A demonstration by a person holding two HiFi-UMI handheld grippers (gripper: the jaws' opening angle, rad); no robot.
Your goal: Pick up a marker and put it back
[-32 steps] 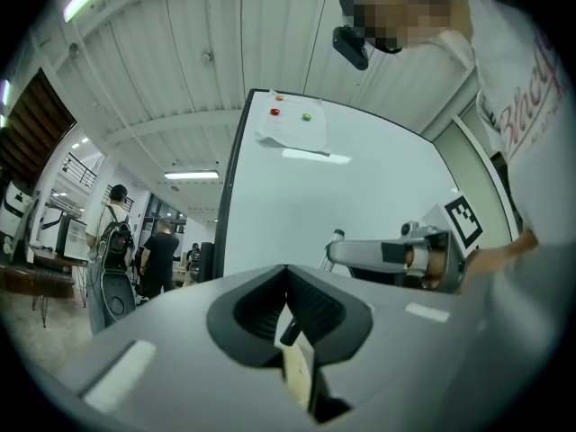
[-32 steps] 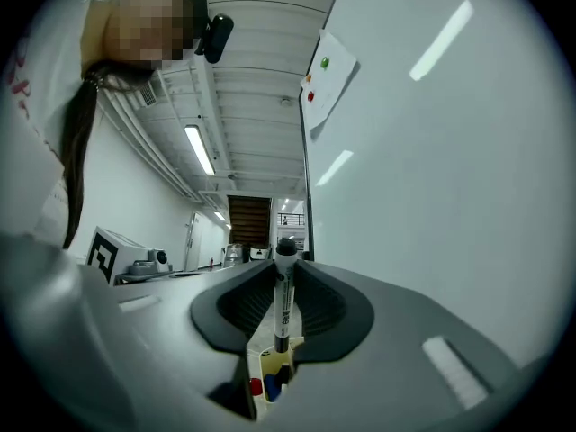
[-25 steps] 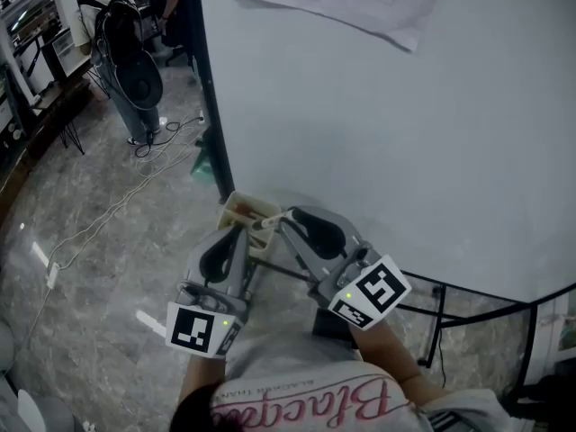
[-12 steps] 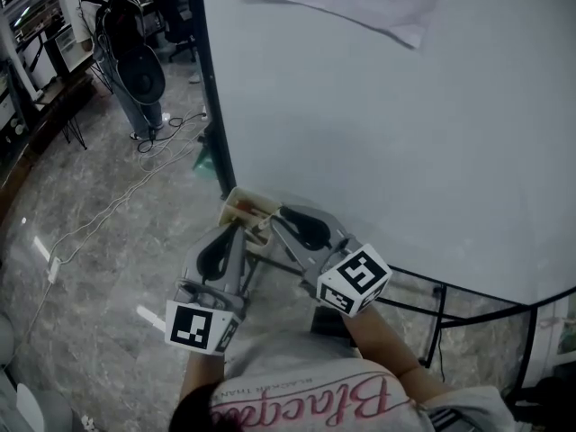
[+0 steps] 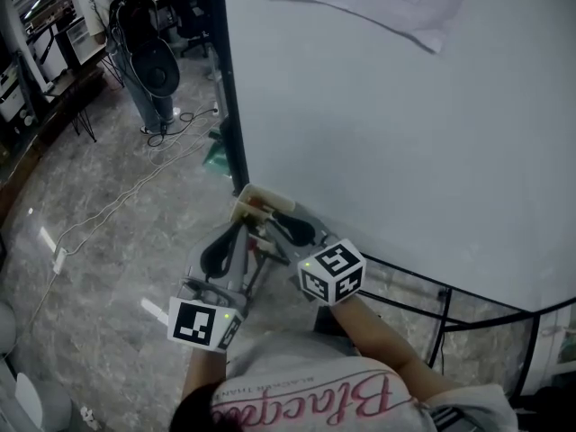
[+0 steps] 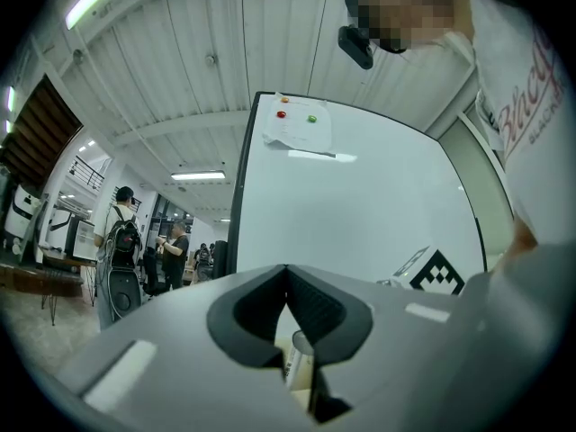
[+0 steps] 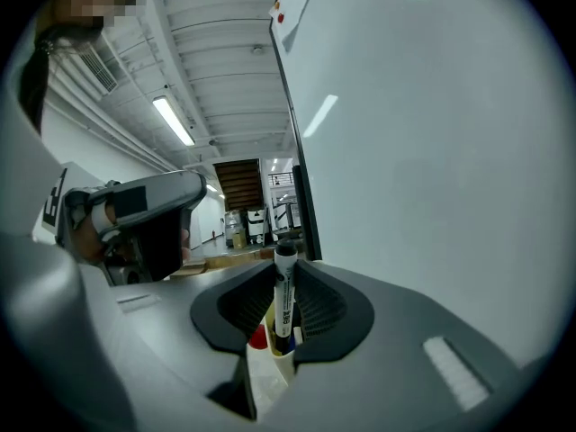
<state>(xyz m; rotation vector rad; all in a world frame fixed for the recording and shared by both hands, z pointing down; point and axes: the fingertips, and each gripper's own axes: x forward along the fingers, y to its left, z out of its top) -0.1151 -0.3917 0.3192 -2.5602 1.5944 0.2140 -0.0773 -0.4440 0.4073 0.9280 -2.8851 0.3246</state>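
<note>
Clenching the marker (image 7: 284,284) in the right tongs (image 7: 283,308), its foot in the holder (image 7: 266,374) at the lower left corner of the whiteboard (image 5: 405,133); left tongs (image 6: 288,284) closed, empty. Likely pick-up: next, lift straight out.

Right half: whiteboard (image 5: 405,133) walled it off, no way thru.
Centre: pen holder (image 5: 255,198) at board edge, crowded by left gripper (image 5: 239,230) & right gripper (image 5: 268,220).
Left: floor (image 5: 117,277) open; cables (image 5: 166,135) ran across.
Upper left: person (image 5: 144,52) stood well apart.
</note>
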